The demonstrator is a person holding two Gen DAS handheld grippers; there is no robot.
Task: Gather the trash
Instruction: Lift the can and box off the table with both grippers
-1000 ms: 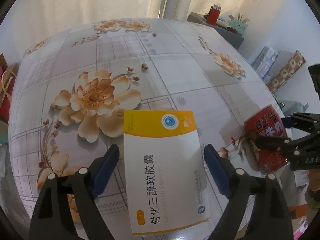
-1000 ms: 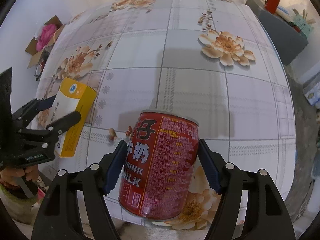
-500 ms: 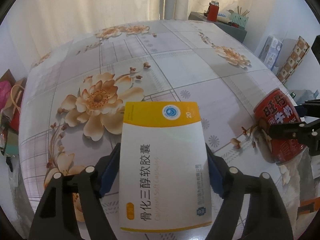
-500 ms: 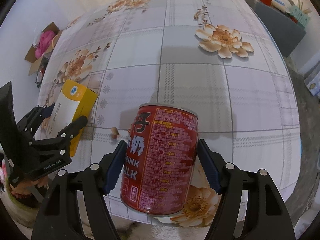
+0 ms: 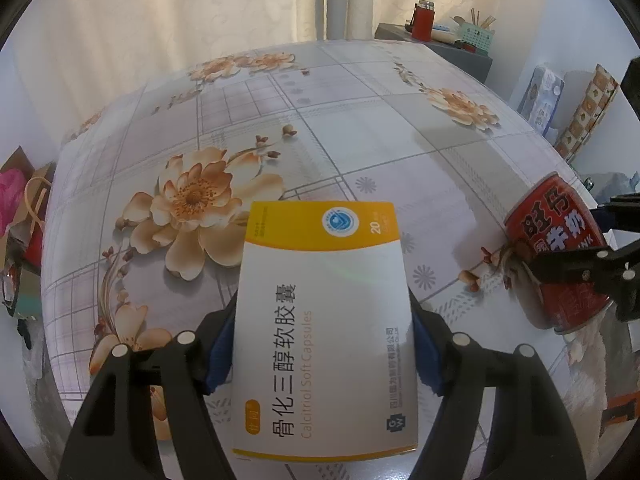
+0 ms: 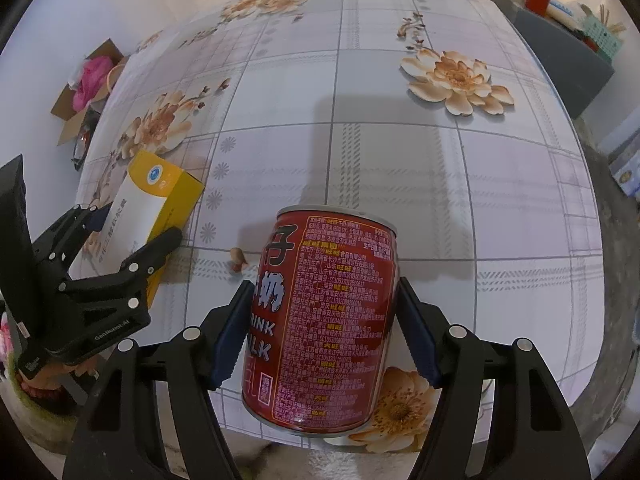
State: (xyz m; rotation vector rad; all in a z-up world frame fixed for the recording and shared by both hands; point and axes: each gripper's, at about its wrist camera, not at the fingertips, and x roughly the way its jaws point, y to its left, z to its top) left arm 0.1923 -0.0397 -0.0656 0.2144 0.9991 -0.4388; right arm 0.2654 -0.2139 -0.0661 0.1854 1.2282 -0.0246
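Now my left hand-held gripper (image 5: 322, 354) pinches the white-and-yellow cardboard medicine box (image 5: 325, 328) lengthwise; my right hand-held gripper (image 6: 326, 334) clamps the upright red metal milk can (image 6: 322, 320).

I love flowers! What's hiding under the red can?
The can, held in the right gripper, covers part of an orange flower printed on the tablecloth. The rest beneath is hidden.

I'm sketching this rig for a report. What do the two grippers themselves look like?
Both match. The left gripper and right gripper have matte black, angular plastic fingers studded with round silver fasteners and tipped with blue ribbed pads. Seen from the right wrist view, the left gripper's black body carries small white "GenRobot.AI" lettering. No cables or sleeves show.
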